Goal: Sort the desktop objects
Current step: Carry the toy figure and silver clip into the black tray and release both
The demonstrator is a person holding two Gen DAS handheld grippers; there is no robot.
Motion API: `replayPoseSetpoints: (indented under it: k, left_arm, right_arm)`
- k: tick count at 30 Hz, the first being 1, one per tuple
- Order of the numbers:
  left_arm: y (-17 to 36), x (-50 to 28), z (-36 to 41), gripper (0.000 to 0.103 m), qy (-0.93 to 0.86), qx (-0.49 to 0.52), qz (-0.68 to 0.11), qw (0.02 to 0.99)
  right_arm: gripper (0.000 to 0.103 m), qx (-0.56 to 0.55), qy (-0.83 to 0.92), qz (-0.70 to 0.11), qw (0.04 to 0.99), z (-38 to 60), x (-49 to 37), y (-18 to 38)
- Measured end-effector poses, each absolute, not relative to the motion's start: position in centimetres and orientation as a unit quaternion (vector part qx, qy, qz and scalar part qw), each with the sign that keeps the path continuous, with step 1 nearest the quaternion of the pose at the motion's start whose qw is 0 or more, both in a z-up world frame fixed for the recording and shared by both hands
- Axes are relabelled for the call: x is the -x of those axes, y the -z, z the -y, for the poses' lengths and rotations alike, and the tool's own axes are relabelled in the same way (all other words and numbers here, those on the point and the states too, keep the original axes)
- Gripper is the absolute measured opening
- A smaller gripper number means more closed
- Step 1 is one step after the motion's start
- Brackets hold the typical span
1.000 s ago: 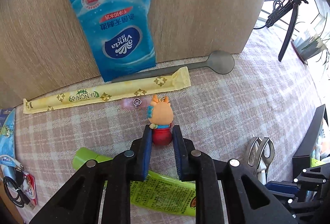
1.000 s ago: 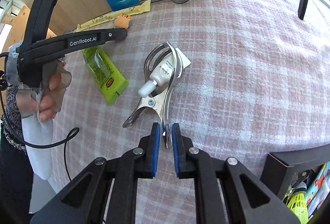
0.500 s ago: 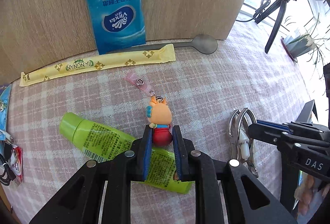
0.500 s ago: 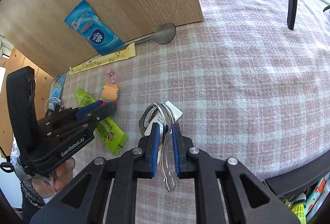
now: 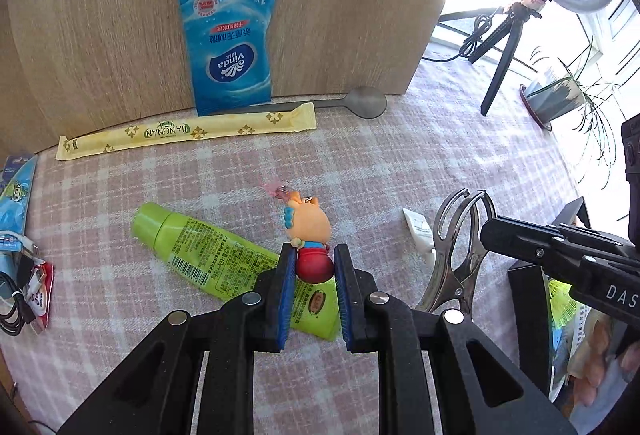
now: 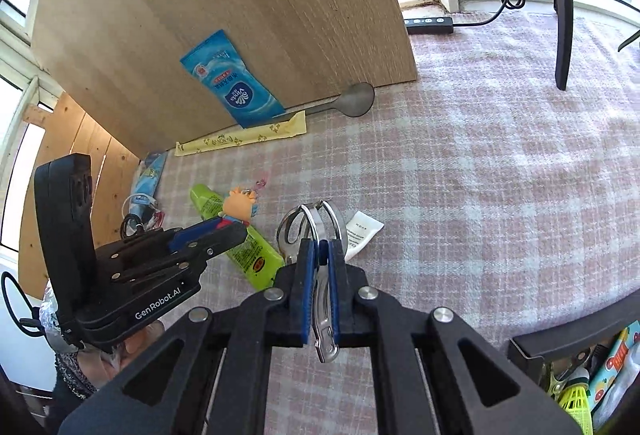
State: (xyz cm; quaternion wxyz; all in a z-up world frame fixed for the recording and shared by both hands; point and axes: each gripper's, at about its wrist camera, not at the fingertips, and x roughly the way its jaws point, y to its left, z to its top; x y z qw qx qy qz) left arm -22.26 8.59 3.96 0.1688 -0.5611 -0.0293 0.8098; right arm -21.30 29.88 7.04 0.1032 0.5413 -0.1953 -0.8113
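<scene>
My left gripper [image 5: 314, 255] is shut on a small orange toy keychain figure [image 5: 310, 235] with a red base, held above the green tube [image 5: 208, 255]. The figure also shows in the right wrist view [image 6: 237, 206]. My right gripper [image 6: 320, 249] is shut on a metal spring clamp [image 6: 320, 227] and holds it over the checked tablecloth. The clamp also shows in the left wrist view [image 5: 456, 243]. A small white sachet [image 6: 362, 231] lies just beyond the clamp. The green tube [image 6: 236, 235] lies on the cloth between the grippers.
A blue wipes packet [image 5: 230, 39] leans on a wooden board [image 5: 100, 15]. A yellow tea stick [image 5: 184, 135] and a grey spoon [image 5: 360, 103] lie at its foot. Cables and packets [image 5: 20, 267] lie far left. A black box [image 6: 580, 335] with items sits at the right edge.
Both grippers have lifted and pulled back from the board, the left with the toy figure, the right with the metal clamp raised off the white sachet.
</scene>
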Motion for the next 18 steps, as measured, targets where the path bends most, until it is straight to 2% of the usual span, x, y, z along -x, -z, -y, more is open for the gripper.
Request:
replayPoseSetpoints:
  k: [9,18]
  left_arm:
    - [-8.1,20.2,-7.2,0.018,-0.823,0.533,0.033,0.194]
    - [-10.4,16.9,-12.3,0.018,-0.823,0.51,0.012,0.248]
  right_arm:
    - [0.007,-0.519,0.826,0.197,0.099,-31.8,17.7,-10.5]
    - [0.007,-0.501,0.836,0.215,0.066,-36.2,12.2,-13.3]
